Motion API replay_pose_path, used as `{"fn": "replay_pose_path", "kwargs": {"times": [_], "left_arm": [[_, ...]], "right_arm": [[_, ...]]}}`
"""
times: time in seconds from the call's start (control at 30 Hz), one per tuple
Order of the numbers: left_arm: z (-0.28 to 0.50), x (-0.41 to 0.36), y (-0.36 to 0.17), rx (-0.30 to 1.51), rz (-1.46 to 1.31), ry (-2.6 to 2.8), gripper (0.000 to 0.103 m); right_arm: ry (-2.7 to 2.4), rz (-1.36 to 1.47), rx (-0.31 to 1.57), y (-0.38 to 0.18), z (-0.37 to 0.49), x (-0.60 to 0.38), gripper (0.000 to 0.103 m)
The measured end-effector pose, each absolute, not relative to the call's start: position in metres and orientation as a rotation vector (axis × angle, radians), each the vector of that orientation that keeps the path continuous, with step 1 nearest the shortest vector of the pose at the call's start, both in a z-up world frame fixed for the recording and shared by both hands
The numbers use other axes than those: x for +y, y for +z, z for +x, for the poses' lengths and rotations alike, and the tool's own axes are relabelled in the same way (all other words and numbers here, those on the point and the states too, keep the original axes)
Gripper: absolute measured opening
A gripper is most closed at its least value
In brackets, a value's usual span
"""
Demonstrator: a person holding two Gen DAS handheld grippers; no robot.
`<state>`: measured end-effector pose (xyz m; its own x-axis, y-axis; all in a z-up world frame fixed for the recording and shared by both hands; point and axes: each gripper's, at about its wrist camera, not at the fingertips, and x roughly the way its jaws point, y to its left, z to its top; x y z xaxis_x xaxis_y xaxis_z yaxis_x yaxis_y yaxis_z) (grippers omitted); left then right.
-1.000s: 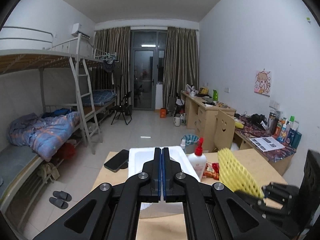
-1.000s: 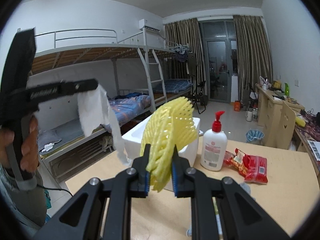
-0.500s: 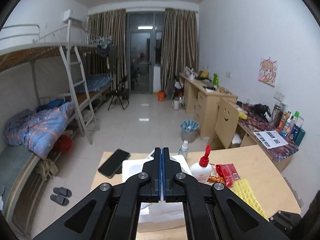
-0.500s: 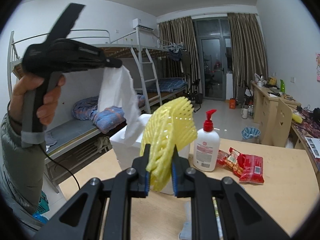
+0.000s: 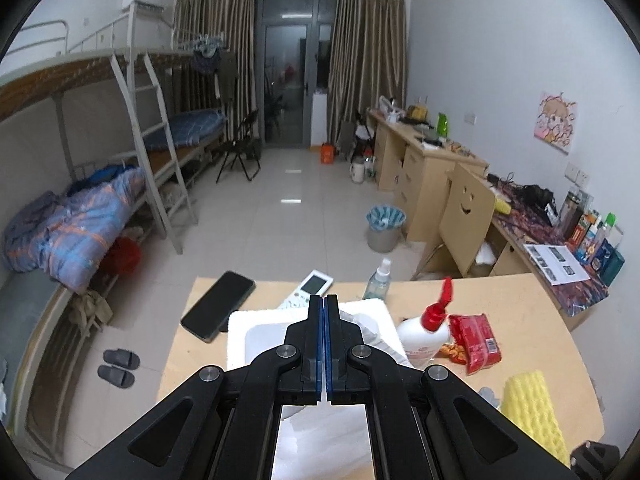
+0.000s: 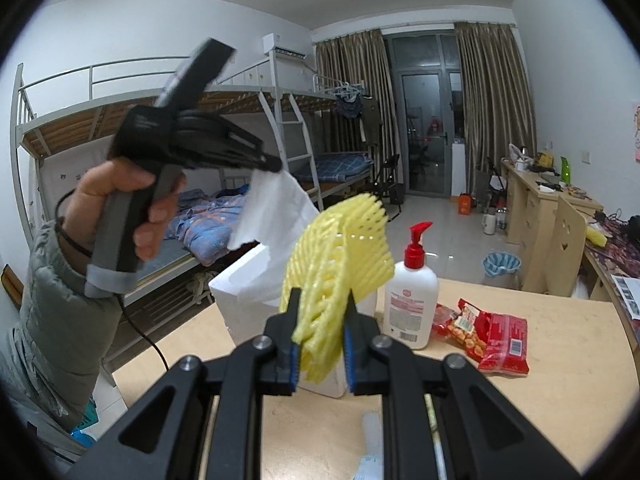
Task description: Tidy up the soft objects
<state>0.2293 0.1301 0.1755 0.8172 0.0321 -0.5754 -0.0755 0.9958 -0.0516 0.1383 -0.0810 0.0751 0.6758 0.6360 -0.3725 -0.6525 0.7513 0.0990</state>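
Observation:
My left gripper (image 5: 324, 300) is shut on a white tissue (image 6: 276, 208), which hangs from its tips above the white foam box (image 6: 240, 292). In the left wrist view the tissue (image 5: 324, 436) shows under the fingers, with the box rim (image 5: 240, 324) beneath. A hand holds this gripper (image 6: 276, 166) at the upper left of the right wrist view. My right gripper (image 6: 320, 320) is shut on a yellow foam net (image 6: 340, 248), held upright above the table in front of the box. The net (image 5: 532, 412) also appears at the lower right of the left wrist view.
On the wooden table (image 6: 540, 400) a white pump bottle (image 6: 412, 300) stands right of the box, with red snack packets (image 6: 492, 336) beside it. Behind the box lie a black phone (image 5: 218, 306), a white remote (image 5: 308, 288) and a small spray bottle (image 5: 378, 280).
My left gripper has carried the tissue rightward and higher, to above the foam box, and tipped further down. The right gripper with the yellow net has stayed in place.

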Motion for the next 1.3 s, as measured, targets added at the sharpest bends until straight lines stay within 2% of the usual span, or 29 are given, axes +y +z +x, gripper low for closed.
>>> {"fn": "replay_pose_path", "kwargs": {"times": [0.63, 0.97, 1.0, 1.07, 1.1, 1.13, 1.27, 1.3], "left_arm": [[0.282, 0.13, 0.083, 0.904, -0.078, 0.072, 0.0], [0.276, 0.125, 0.083, 0.914, -0.051, 0.087, 0.004], [0.276, 0.125, 0.082, 0.92, -0.047, 0.088, 0.007], [0.277, 0.124, 0.08, 0.932, -0.037, 0.094, 0.03], [0.277, 0.124, 0.08, 0.936, -0.036, 0.102, 0.055], [0.277, 0.125, 0.078, 0.939, -0.032, 0.112, 0.075], [0.272, 0.127, 0.082, 0.895, -0.049, 0.116, 0.083], [0.269, 0.129, 0.085, 0.874, -0.051, 0.128, 0.087]], "right_arm": [[0.727, -0.051, 0.444, 0.068, 0.157, -0.075, 0.02], [0.731, -0.054, 0.444, 0.068, 0.16, -0.077, 0.02], [0.731, -0.055, 0.444, 0.067, 0.16, -0.077, 0.02], [0.732, -0.053, 0.443, 0.067, 0.159, -0.077, 0.02], [0.731, -0.054, 0.443, 0.067, 0.159, -0.077, 0.02], [0.732, -0.053, 0.442, 0.067, 0.159, -0.077, 0.02], [0.731, -0.053, 0.438, 0.067, 0.159, -0.078, 0.02], [0.729, -0.052, 0.438, 0.066, 0.16, -0.079, 0.02]]}}
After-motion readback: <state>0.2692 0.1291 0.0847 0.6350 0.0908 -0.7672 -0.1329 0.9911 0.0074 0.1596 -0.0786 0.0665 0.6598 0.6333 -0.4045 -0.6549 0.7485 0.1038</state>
